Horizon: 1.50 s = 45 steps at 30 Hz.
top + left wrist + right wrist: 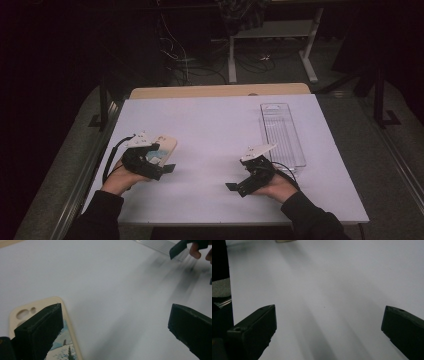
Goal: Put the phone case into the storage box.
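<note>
A person sits at a white table (215,130), holding a two-jaw gripper in each hand. The left gripper (115,332) has its black jaws spread wide, with nothing between them but bare tabletop. A cream phone case (66,340) with a snowy picture on it lies flat on the table, partly under and just beside that gripper's left jaw; whether the jaw touches it cannot be told. In the high view, the left hand (120,180) grips its tool from below and behind, and the case pokes out just beyond the tool. The right gripper (329,332) is also spread wide and holds nothing, its jaws over bare table. The right hand (277,187) points its tool inward toward the left one. A clear plastic tray (281,131) lies just beyond the right gripper, on its outer side.
</note>
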Each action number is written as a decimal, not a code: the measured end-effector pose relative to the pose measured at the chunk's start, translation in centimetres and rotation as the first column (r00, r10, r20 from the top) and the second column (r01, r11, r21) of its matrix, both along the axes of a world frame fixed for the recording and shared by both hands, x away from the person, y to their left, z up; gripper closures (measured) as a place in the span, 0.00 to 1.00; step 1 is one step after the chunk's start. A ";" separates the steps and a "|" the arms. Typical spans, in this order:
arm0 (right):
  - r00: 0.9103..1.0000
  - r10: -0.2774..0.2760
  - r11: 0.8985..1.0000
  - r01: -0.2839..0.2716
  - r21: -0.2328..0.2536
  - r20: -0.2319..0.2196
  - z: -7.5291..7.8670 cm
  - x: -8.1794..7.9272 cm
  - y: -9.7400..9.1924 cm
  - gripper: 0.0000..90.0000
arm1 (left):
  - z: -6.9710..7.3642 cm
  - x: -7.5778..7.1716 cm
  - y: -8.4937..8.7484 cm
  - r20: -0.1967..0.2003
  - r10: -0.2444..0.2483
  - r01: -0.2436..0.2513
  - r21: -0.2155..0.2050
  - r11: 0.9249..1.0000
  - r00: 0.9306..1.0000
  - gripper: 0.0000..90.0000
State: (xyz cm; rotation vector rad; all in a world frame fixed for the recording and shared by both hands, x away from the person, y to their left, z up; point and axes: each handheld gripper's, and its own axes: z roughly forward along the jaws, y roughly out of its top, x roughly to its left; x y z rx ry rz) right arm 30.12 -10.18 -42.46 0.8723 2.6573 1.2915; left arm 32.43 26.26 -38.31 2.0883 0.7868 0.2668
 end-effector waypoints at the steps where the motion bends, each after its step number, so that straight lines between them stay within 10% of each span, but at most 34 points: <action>1: 1.000 0.000 1.000 0.000 0.000 0.000 0.0 0.0 0.0 0.00 | 0.2 0.2 0.0 0.007 0.002 -0.002 -0.004 1.000 1.000 0.00; 27: 1.000 -0.002 1.000 0.002 0.012 -0.008 -0.1 0.2 0.1 0.00 | 3.3 4.3 0.2 0.036 0.086 -0.085 -0.011 0.996 0.996 0.00; 32: 1.000 -0.005 1.000 0.005 0.014 -0.005 -0.1 0.2 0.1 0.00 | 3.1 4.9 0.6 0.039 0.139 -0.137 -0.048 0.989 0.990 0.01; 45: 1.000 -0.005 1.000 0.005 0.010 0.008 0.0 0.1 0.1 0.00 | 2.6 5.3 2.3 0.045 0.257 -0.259 0.027 0.966 0.965 0.01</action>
